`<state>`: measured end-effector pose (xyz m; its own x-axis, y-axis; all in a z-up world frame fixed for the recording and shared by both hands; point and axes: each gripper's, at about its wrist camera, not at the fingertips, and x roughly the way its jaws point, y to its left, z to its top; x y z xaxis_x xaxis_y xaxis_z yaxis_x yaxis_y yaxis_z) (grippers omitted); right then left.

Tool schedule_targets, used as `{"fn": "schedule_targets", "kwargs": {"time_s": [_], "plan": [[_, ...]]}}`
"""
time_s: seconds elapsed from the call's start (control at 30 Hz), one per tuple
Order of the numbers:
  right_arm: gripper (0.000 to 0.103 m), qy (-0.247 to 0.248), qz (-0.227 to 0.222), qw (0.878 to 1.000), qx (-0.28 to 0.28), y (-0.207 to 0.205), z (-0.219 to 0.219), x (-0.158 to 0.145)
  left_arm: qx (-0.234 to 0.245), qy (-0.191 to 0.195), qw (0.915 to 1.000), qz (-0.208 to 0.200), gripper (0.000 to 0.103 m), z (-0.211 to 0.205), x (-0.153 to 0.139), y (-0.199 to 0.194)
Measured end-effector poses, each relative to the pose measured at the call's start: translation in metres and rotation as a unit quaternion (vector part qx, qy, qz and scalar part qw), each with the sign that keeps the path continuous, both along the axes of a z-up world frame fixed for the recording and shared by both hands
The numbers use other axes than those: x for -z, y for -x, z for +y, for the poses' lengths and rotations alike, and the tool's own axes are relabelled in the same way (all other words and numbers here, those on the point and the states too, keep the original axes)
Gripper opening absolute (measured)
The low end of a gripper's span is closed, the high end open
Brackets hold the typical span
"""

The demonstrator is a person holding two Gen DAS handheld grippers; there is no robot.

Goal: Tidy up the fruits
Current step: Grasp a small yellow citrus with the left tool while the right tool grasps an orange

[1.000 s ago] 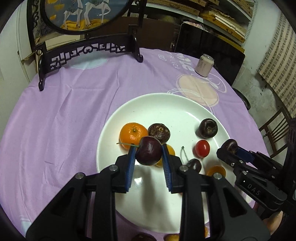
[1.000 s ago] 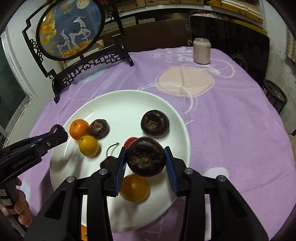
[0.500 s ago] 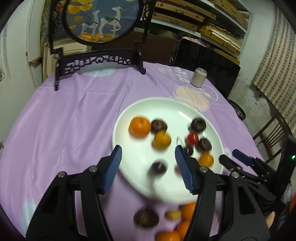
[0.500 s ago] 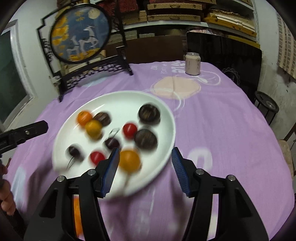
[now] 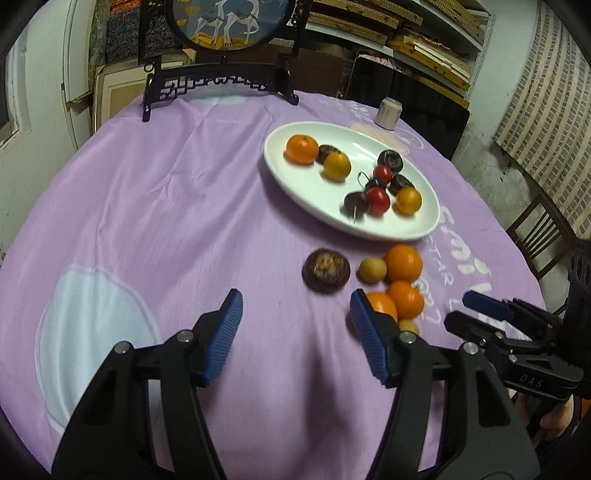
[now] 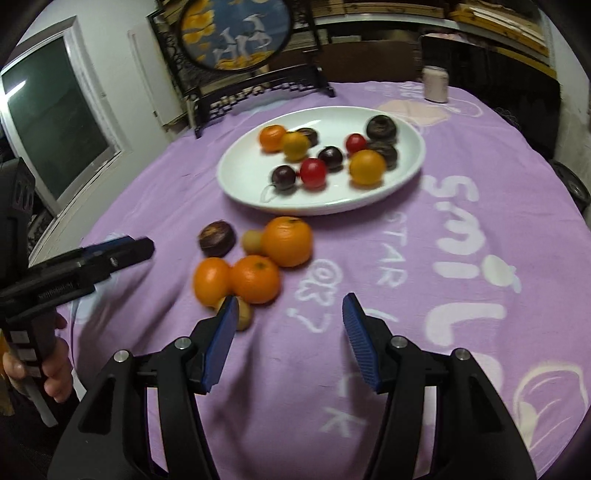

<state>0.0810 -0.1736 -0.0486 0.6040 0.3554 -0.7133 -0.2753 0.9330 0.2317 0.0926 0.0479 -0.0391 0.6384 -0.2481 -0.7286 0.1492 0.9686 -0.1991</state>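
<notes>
A white plate (image 5: 314, 184) (image 6: 243, 173) on the purple cloth holds several fruits: oranges, red tomatoes, dark plums and cherries. Loose fruit lies on the cloth in front of it: three oranges (image 6: 255, 278) (image 5: 403, 263), a dark round fruit (image 5: 326, 270) (image 6: 217, 238) and small yellow fruits (image 5: 372, 270). My left gripper (image 5: 295, 332) is open and empty, above the cloth near the loose fruit. My right gripper (image 6: 290, 336) is open and empty, just right of the loose oranges. Each gripper shows in the other's view (image 5: 487, 314) (image 6: 122, 249).
A dark carved stand with a round painted screen (image 5: 229, 22) (image 6: 236, 33) stands at the table's far edge. A pale can (image 5: 386, 112) (image 6: 436, 84) sits beyond the plate. A wooden chair (image 5: 543, 236) is at the right.
Both grippers let go of their dark fruits onto the plate, opened, and pulled back toward the near side of the table, bringing the loose fruit into view.
</notes>
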Motion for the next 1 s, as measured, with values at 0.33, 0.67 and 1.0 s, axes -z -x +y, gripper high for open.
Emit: {"fn": "schedule_targets", "kwargs": {"time_s": [0.33,0.67,1.0], "plan": [[0.049,0.025,0.019,0.999,-0.020,-0.032,0.036,0.018,0.004,-0.003,1.0000,-0.002,0.066,0.014,0.005,0.024],[0.037,0.014,-0.008,1.000,0.002,-0.009,0.011,-0.005,0.057,-0.004,0.9983,0.010,0.067,-0.020,0.009,0.029],[0.037,-0.017,0.017,0.998,0.051,0.021,-0.054,0.009,0.117,-0.052,0.9901,0.058,0.063,-0.096,0.034,0.021]]}}
